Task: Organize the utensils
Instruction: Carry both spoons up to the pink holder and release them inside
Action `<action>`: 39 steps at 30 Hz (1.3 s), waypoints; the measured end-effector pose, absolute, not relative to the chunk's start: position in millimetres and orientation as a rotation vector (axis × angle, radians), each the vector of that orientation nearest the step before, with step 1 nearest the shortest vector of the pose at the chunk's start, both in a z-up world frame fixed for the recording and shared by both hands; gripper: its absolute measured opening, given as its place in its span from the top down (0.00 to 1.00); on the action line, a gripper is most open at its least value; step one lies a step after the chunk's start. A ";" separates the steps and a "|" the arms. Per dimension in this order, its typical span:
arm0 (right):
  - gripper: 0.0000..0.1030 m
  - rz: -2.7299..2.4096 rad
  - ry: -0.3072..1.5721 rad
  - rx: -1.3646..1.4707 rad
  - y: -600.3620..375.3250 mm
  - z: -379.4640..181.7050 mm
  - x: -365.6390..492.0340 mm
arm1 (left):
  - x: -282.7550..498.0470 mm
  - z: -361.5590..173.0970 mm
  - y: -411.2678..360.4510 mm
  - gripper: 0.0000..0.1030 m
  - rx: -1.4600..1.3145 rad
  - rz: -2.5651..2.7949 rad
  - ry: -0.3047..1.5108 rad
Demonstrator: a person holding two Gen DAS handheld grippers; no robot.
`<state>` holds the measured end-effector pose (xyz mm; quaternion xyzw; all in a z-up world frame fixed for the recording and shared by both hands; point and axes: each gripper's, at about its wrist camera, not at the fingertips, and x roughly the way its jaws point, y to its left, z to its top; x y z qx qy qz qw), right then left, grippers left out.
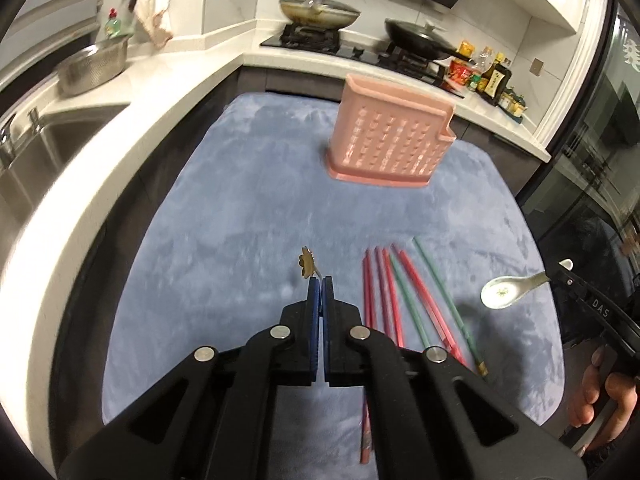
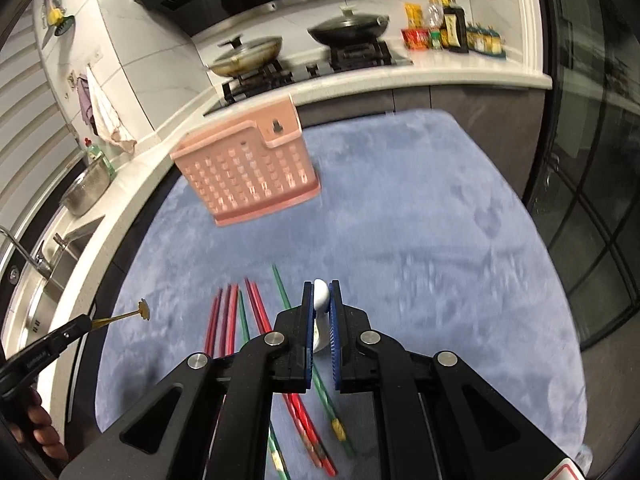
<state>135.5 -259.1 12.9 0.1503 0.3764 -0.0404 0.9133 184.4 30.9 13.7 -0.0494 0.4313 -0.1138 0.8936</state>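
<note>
left wrist: my left gripper pinches a gold flower-topped utensil above the blue mat; chopsticks lie right of it, the pink holder beyond. right wrist: my right gripper clamps the white ceramic spoon.

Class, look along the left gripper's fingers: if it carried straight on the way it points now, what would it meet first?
Probably the blue cloth, short of the pink holder. The left gripper, shut on a small gold utensil, points downward; depth is uncertain in this fisheye view.

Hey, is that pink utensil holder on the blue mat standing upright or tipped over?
Upright. The pink utensil holder stands on its base on the blue mat, open top upward. Its contents cannot be seen.
</note>
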 end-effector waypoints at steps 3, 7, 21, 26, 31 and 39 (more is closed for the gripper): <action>0.93 -0.070 0.727 0.290 -262.4 34.7 154.2 | 203.5 40.9 22.9 0.99 -0.087 -0.259 0.848; 0.93 -0.048 0.658 0.278 -269.1 65.5 191.4 | 232.9 79.6 11.5 0.99 -0.082 -0.299 0.779; 0.93 -0.030 0.576 0.241 -270.9 108.7 331.7 | 348.2 131.0 -40.6 0.99 -0.123 -0.400 0.715; 0.93 -0.029 0.617 0.222 -266.8 87.6 355.0 | 364.0 103.9 -45.0 0.99 -0.121 -0.389 0.783; 0.93 -0.033 0.656 0.210 -265.8 67.5 368.8 | 374.6 85.4 -39.5 0.99 -0.110 -0.350 0.814; 0.93 -0.043 0.697 0.185 -262.3 48.5 384.2 | 392.2 67.2 -36.2 0.99 -0.116 -0.300 0.847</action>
